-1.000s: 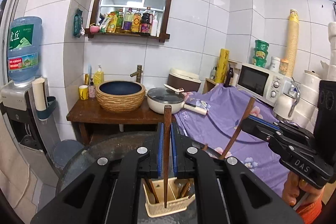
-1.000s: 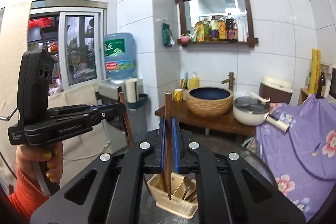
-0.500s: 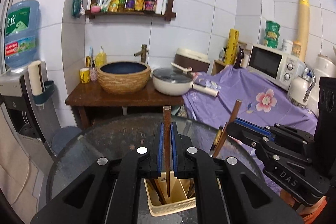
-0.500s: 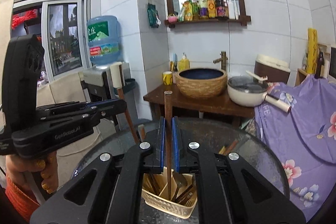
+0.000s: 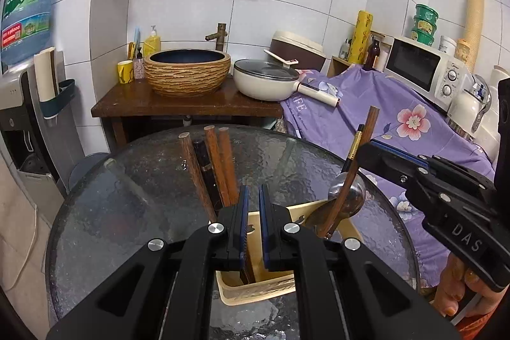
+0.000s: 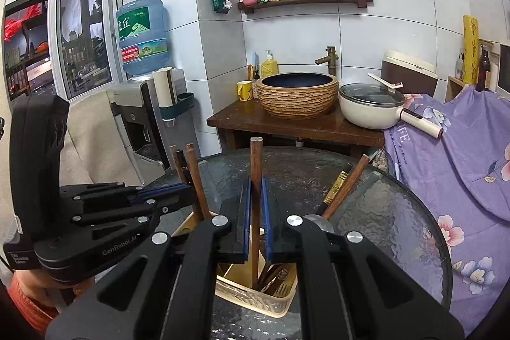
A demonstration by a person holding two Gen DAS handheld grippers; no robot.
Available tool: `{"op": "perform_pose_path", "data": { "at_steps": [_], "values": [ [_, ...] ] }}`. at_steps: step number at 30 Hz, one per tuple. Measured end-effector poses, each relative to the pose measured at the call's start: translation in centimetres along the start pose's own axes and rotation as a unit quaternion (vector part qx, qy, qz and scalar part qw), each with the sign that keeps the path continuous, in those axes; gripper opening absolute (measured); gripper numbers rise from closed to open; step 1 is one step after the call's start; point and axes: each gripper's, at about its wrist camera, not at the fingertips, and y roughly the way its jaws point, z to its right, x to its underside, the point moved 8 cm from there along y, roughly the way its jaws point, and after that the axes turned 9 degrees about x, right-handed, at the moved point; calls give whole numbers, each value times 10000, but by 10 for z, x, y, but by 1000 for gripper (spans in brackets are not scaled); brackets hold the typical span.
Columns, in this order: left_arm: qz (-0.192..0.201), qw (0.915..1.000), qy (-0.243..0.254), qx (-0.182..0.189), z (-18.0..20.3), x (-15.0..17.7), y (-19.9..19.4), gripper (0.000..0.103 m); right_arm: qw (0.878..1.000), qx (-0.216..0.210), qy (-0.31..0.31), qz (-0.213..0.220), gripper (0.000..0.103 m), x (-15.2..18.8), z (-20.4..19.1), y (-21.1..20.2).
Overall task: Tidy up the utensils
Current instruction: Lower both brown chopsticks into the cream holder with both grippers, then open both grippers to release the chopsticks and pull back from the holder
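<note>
A cream utensil holder (image 5: 255, 292) (image 6: 251, 297) stands on the round glass table (image 5: 127, 196), right under both grippers. My right gripper (image 6: 255, 180) (image 5: 361, 150) is shut on a brown chopstick (image 6: 255, 158) (image 5: 369, 123) whose lower end dips into the holder. My left gripper (image 5: 251, 188) (image 6: 191, 191) has its pads almost together. Only a short brown length of its chopstick (image 5: 247, 271) shows low between them. Several chopsticks (image 5: 210, 155) (image 6: 191, 168) lean in the holder's left side. A metal spoon (image 5: 350, 193) and a black gold-banded chopstick (image 5: 355, 145) stand in its right side.
Behind the table is a wooden washstand with a woven basin (image 5: 188, 75) and a white lidded pan (image 5: 264, 82). Purple flowered cloth (image 5: 398, 117) covers the counter at right, under a microwave (image 5: 414, 66). A water dispenser (image 6: 140, 34) stands at left. A hand (image 5: 459, 285) holds the right gripper.
Both grippers have come down close over the holder, so its chopsticks now rise beside the fingers. The left gripper's chopstick no longer sticks up above its pads.
</note>
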Motion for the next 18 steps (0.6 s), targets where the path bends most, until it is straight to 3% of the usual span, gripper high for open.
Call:
{"op": "perform_pose_path", "data": {
  "at_steps": [2,4,6,8,10,12,15,18],
  "values": [
    [32,10000,-14,26,-1,-1,-3,7,10000,15,17,7,8,0,0,0],
    [88,9999,12,58,0,-2,-8,7,10000,24,37,54,15,0,2,-2],
    [189,9998,58,78,2,-3,-18,13,9998,69,107,173,59,-1,5,-8],
    [338,9993,87,92,5,-2,-29,30,9991,129,159,365,62,-3,8,-20],
    [575,9982,80,130,7,1,-46,70,9987,129,139,470,62,-3,8,-31],
    [881,9960,106,32,7,10,-66,93,9980,204,103,585,71,2,8,-43],
    [1181,9925,213,-234,2,27,-90,97,9955,491,-25,809,88,19,8,-66],
    [1370,9892,265,-455,-6,60,-114,97,9921,628,-200,1066,97,47,3,-89]
  ]
}}
